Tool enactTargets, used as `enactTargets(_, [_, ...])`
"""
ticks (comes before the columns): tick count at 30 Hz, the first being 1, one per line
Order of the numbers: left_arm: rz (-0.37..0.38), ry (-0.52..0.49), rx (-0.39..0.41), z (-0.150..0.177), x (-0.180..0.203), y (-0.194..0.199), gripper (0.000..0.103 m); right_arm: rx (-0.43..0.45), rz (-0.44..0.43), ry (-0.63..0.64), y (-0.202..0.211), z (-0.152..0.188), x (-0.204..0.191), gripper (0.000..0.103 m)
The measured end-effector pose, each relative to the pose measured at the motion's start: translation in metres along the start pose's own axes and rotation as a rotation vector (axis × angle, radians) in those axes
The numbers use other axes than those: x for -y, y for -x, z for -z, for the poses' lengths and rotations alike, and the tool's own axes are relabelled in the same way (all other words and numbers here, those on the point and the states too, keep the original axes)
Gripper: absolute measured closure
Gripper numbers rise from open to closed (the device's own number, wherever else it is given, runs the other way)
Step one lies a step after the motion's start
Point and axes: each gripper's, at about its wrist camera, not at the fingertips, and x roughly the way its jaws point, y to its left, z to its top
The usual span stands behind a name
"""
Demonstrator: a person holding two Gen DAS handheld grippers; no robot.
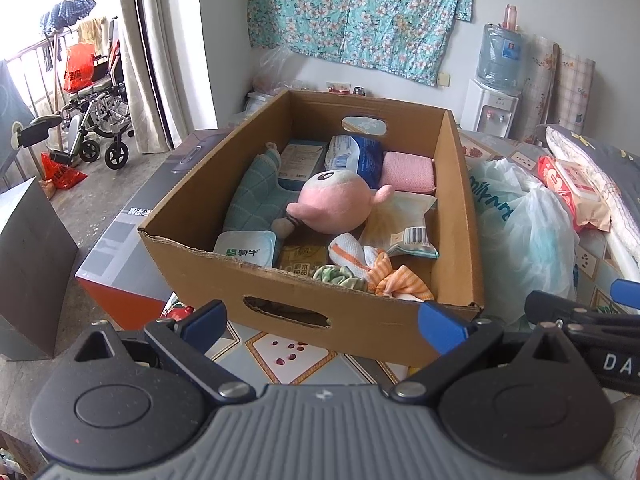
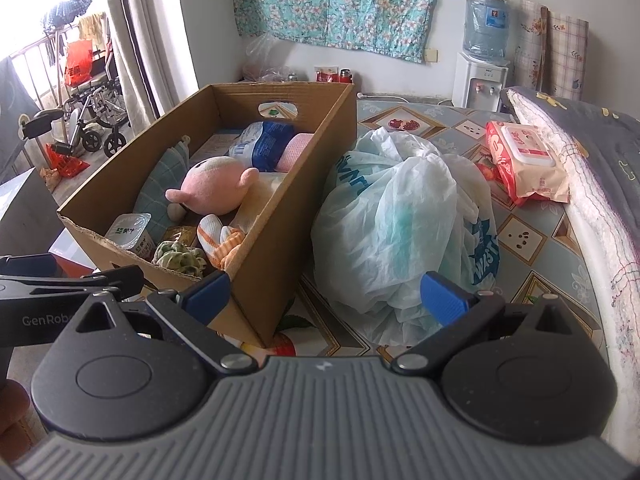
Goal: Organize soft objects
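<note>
The cardboard box [image 1: 320,216] is hiding part of its contents from us. We are holding the left gripper [image 1: 322,322] and right gripper [image 2: 326,294] spread wide, both empty.

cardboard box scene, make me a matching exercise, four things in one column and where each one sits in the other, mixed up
Things:
1. pink plush toy
2. pink sponge
3. white plastic bag
4. wet wipes pack

Places:
A. on the patterned cover, right beside the cardboard box
B. far right corner inside the box
C. middle of the box
D. on the cover near the grey pillow

Pairs: 1-C, 2-B, 3-A, 4-D
</note>
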Motion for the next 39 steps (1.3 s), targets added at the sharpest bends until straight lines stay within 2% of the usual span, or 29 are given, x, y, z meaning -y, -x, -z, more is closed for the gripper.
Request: enactTargets(39, [-0.001, 0.0, 0.0, 0.0013, -0.0008, 0.0, 0.001, -0.014, -0.003, -0.022, 0.0024, 0.0066, 0.0015, 0.001])
